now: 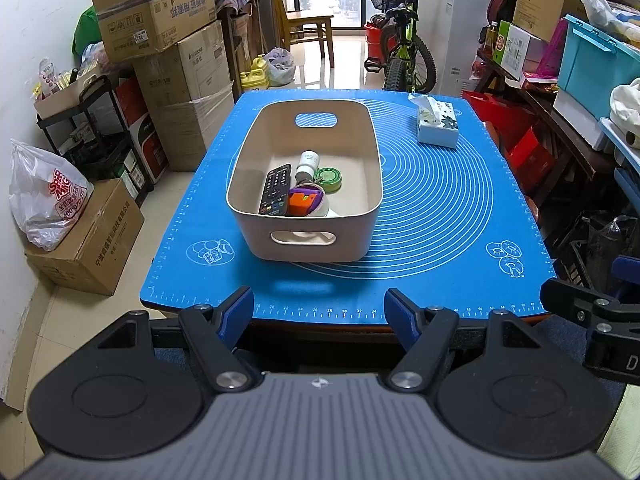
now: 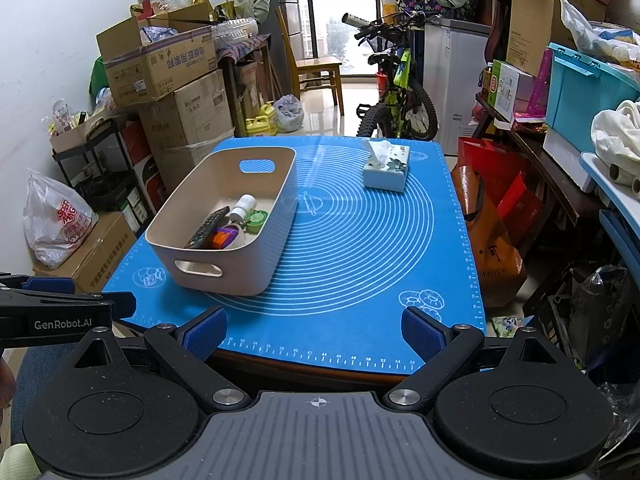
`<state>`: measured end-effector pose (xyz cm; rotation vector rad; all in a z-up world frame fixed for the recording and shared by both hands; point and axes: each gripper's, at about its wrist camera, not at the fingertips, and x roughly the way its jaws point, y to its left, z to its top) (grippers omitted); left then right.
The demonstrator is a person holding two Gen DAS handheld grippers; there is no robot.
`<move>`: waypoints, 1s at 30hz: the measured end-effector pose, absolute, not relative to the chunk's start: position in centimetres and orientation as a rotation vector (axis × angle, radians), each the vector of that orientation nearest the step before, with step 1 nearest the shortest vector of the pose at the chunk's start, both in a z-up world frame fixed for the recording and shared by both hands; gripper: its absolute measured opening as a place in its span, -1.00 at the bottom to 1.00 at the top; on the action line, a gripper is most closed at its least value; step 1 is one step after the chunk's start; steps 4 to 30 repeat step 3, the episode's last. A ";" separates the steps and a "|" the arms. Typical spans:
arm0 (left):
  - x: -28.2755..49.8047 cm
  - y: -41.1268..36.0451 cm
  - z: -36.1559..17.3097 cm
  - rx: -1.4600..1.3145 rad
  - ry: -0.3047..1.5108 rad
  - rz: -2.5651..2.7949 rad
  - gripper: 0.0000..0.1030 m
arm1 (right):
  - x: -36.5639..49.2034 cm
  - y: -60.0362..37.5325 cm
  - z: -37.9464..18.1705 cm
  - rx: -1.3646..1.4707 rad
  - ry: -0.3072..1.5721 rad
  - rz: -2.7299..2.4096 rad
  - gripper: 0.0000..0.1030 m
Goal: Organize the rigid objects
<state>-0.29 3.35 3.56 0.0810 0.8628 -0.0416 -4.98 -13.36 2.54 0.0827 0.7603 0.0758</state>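
Well, we had the remote point(image 1: 275, 190), white bottle point(image 1: 307, 163) and green tin point(image 1: 329, 179) crowded in the beige bin point(image 1: 256, 152) on the blue-matted tabletop point(image 1: 440, 208). Both grippers, left point(image 1: 319, 314) and right point(image 2: 315, 334), hung back, jaws spread and empty. Any careless reach risked shoving that light bin sideways.

Remote point(image 1: 275, 189) in bin point(image 1: 256, 148), left side

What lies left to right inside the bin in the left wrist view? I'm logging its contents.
Black remote control → orange and purple toy → green round tin. All sit in the beige bin.
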 end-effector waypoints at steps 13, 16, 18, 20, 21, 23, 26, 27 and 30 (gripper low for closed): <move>-0.3 3.3 3.6 0.081 0.863 -0.042 0.41 | -5.0 -13.4 2.6 0.083 0.761 0.076 0.83; -0.3 3.3 3.6 0.081 0.863 -0.042 0.41 | -5.0 -13.4 2.6 0.083 0.761 0.076 0.83; -0.3 3.3 3.6 0.081 0.863 -0.042 0.41 | -5.0 -13.4 2.6 0.083 0.761 0.076 0.83; -0.3 3.3 3.6 0.081 0.863 -0.042 0.41 | -5.0 -13.4 2.6 0.083 0.761 0.076 0.83; -0.3 3.3 3.6 0.081 0.863 -0.042 0.41 | -5.0 -13.4 2.6 0.083 0.761 0.076 0.83; -0.3 3.3 3.6 0.081 0.863 -0.042 0.41 | -5.0 -13.4 2.6 0.083 0.761 0.076 0.83; -0.3 3.3 3.6 0.081 0.863 -0.042 0.41 | -5.0 -13.4 2.6 0.083 0.761 0.076 0.83; -0.3 3.3 3.6 0.081 0.863 -0.042 0.41 | -5.0 -13.4 2.6 0.083 0.761 0.076 0.83; -0.3 3.3 3.6 0.081 0.863 -0.042 0.41 | -5.0 -13.4 2.6 0.083 0.761 0.076 0.83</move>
